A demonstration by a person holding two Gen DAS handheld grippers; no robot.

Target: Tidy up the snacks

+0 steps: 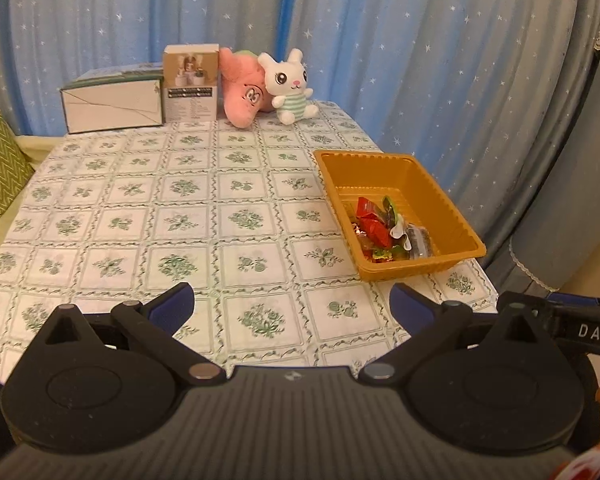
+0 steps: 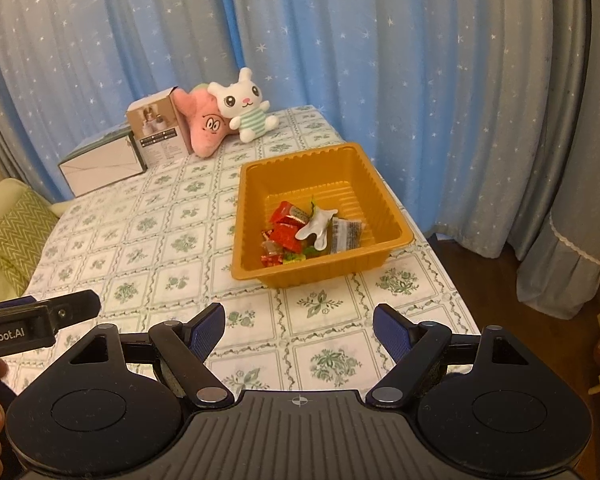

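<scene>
I hold both tools over the near end of a table point(image 1: 140, 216) covered with a white cloth printed in green floral squares. My left gripper point(image 1: 292, 304) has its blue-padded fingers spread wide with nothing between them, only the cloth below. My right gripper point(image 2: 298, 326) is likewise spread wide and empty, hanging over the cloth just short of the tray.

The orange plastic tray point(image 2: 260, 184) sits toward the right edge of the table, its ribbed walls upright. The snacks point(image 2: 312, 232) lie heaped in its near half: red wrappers, a white piece, a clear packet with something dark inside, and a few small green and yellow sweets. The far half of the tray shows bare floor.

At the far end of the table, against the curtain, a flat white box point(image 1: 112, 104) lies on its side, a small upright carton point(image 1: 190, 84) stands just beside it, then a pink plush point(image 1: 242, 96) and a white bunny plush point(image 1: 290, 88) in a striped shirt lean together.

Blue curtains point(image 1: 420, 60) dotted with white stars close off the room behind and to the right. A green zigzag cushion point(image 1: 0, 168) sits on pale seating at the left.
</scene>
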